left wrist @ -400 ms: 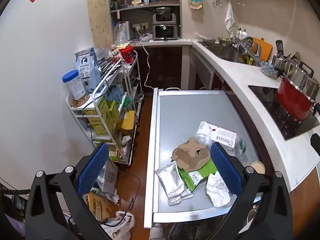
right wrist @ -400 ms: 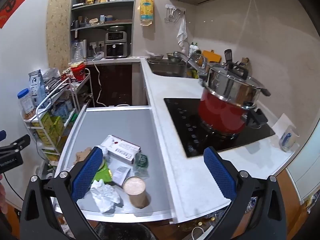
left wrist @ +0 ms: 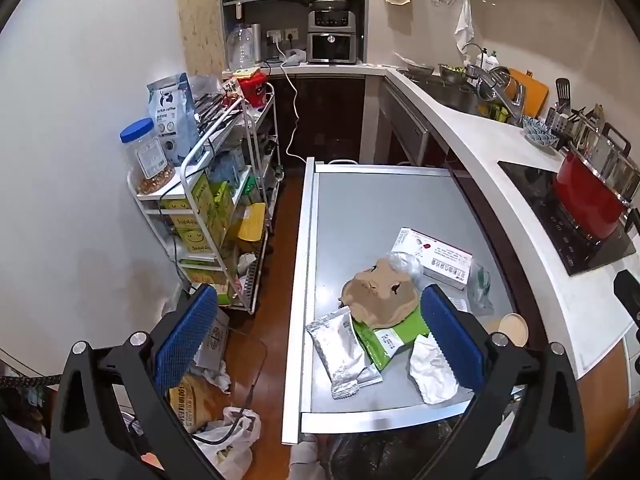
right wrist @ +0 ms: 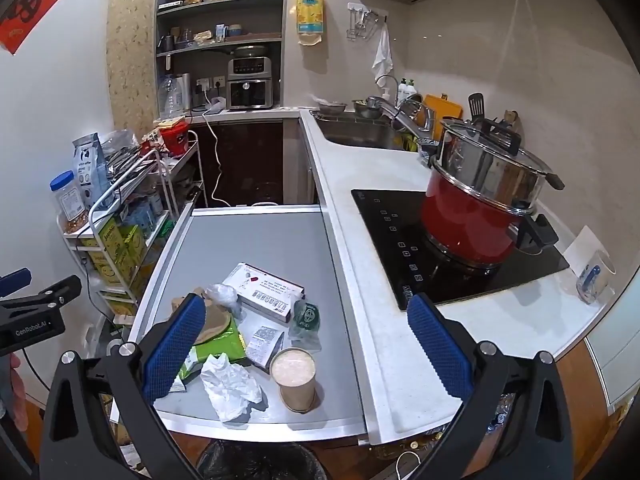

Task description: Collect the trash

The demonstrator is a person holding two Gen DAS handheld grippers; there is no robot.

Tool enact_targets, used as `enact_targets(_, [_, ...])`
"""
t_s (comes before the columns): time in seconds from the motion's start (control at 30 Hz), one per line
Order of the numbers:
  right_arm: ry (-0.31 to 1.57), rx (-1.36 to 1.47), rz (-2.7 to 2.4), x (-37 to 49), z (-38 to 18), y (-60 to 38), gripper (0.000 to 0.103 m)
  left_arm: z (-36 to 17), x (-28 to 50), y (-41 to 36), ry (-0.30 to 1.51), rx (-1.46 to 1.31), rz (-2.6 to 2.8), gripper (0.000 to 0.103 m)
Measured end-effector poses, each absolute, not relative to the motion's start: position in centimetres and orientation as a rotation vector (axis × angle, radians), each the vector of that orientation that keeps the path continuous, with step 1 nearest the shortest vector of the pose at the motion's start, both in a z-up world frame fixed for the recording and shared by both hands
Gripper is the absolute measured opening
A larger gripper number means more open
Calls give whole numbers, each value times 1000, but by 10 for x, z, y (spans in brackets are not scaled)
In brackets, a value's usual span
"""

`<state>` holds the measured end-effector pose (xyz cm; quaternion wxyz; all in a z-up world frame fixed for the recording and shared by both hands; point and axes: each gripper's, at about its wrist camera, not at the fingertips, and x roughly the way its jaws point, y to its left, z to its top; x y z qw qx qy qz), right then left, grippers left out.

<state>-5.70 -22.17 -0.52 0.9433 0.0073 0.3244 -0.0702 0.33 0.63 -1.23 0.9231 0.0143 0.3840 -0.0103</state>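
Observation:
Trash lies at the near end of the grey table (left wrist: 360, 200): a silver foil wrapper (left wrist: 344, 354), a green packet (left wrist: 384, 336), crumpled white paper (left wrist: 432, 368), a brown paper piece (left wrist: 380, 292), a white box (left wrist: 436, 254) and a paper cup (right wrist: 294, 376). My left gripper (left wrist: 318, 320) hovers open above the table's near left edge, holding nothing. My right gripper (right wrist: 306, 320) hangs open over the cup and the crumpled paper (right wrist: 230, 384), also holding nothing. A black-lined bin (right wrist: 256, 464) sits under the table's near edge.
A white wire cart (left wrist: 208, 216) full of boxes stands left of the table across a narrow strip of wood floor. Bags (left wrist: 224, 436) lie on the floor near it. On the right, the white counter (right wrist: 360, 184) carries a red pot (right wrist: 472, 224) on a black hob.

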Motion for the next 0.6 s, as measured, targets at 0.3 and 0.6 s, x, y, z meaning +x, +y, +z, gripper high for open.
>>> enact_targets(0.3, [656, 6, -144, -58, -3, -219, 99, -6, 3, 7, 762, 16, -20, 101])
enact_targets(0.6, [669, 9, -161, -53, 0, -219, 99, -2, 2, 6, 752, 20, -29, 101])
